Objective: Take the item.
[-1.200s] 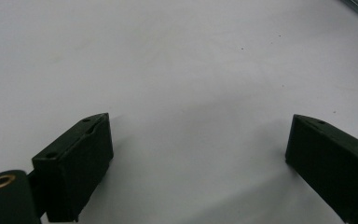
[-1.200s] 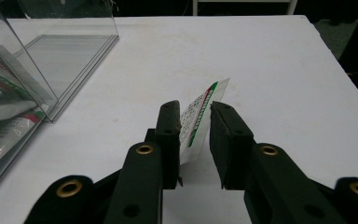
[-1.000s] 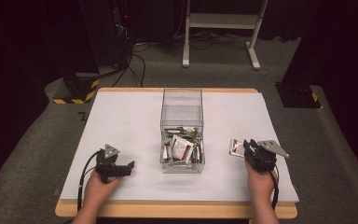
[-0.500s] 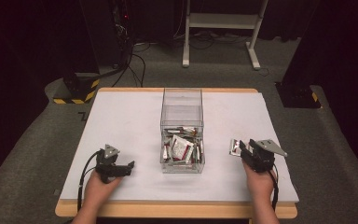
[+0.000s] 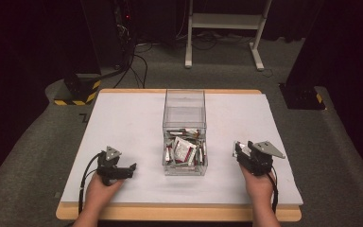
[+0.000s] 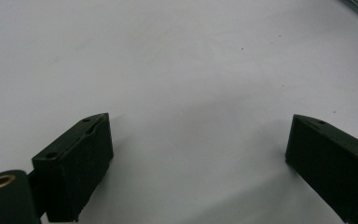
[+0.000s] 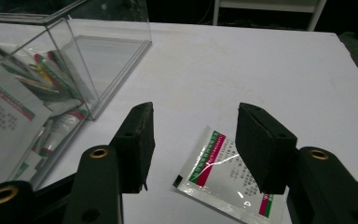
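Right gripper [image 7: 191, 140] astride flat sachet [image 7: 223, 175]

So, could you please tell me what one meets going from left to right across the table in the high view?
Left tool, held in the person's left hand → clear box with packets inside → loose packet on the table → right tool, jaws just opened around that packet.

A clear box [image 5: 185, 135] stands mid-counter [image 5: 123, 118] with sachets [image 5: 183, 150] piled inside it. To its right a single sachet [image 7: 228, 175] lies flat on the counter, apart from the box, under the right hand-held gripper [image 7: 193, 140]. The left hand-held gripper [image 5: 123, 169] rests left of the box.
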`<state>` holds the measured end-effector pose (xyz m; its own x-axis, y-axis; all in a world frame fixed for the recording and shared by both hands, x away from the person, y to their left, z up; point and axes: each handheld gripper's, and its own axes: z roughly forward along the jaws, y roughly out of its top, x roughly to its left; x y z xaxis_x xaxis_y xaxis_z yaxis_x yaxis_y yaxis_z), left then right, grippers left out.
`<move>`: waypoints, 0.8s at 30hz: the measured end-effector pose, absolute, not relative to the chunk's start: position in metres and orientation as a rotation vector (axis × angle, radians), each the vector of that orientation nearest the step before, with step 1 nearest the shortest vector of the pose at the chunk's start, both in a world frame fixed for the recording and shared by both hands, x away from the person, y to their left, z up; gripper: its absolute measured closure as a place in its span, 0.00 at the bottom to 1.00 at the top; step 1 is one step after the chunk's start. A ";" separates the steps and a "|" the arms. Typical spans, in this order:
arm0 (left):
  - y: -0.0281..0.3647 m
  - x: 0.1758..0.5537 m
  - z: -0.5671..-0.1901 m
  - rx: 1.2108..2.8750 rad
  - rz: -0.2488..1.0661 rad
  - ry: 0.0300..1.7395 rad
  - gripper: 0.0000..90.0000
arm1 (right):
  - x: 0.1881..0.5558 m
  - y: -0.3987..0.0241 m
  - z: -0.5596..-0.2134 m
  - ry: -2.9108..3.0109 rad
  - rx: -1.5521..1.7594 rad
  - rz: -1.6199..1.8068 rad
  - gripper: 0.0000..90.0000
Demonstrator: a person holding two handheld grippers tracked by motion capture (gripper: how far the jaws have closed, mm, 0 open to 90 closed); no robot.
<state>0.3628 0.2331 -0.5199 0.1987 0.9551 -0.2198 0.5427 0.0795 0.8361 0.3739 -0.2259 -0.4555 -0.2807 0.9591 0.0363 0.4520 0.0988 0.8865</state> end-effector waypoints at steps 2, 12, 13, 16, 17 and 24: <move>0.233 0.363 -0.520 1.581 0.581 1.460 0.08 | 0.373 -0.221 -0.455 1.816 1.363 1.135 0.50; 0.233 0.363 -0.520 1.582 0.581 1.460 0.08 | 0.367 -0.200 -0.460 1.905 1.321 1.126 0.45; 0.233 0.363 -0.520 1.575 0.577 1.463 0.08 | 0.367 -0.196 -0.462 1.922 1.310 1.127 0.44; 0.233 0.363 -0.520 1.580 0.580 1.461 0.08 | 0.366 -0.194 -0.464 1.943 1.306 1.123 0.43; 0.232 0.363 -0.520 1.572 0.577 1.464 0.08 | 0.366 -0.192 -0.466 1.952 1.304 1.120 0.43; 0.232 0.363 -0.520 1.566 0.577 1.466 0.08 | 0.369 -0.175 -0.483 2.069 1.314 1.059 0.35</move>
